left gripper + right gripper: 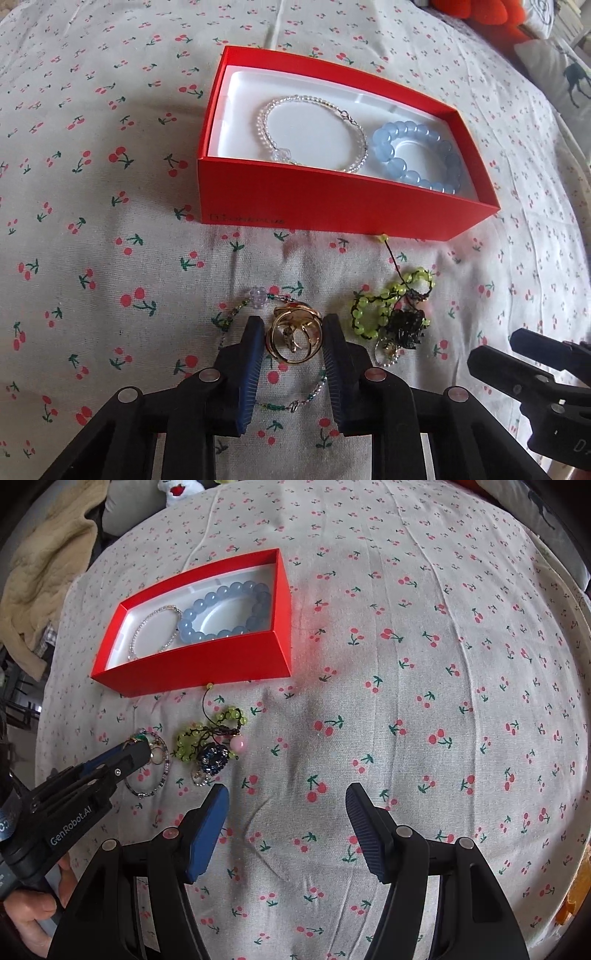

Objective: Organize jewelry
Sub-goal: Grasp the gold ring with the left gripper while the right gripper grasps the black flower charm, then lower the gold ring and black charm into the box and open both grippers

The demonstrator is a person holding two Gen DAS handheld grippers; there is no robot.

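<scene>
A red box with a white lining holds a clear bead bracelet and a blue bead bracelet; the box also shows in the right wrist view. My left gripper is closed around a gold ring-shaped piece on the cloth, inside a thin green-and-clear bead bracelet. A yellow-green bead bracelet with a dark charm lies just right of it and shows in the right wrist view. My right gripper is open and empty above the cloth.
The cherry-print cloth covers the whole surface. A small ring lies by the dark charm. A beige blanket is at the far left, orange plush and a deer cushion at the far right.
</scene>
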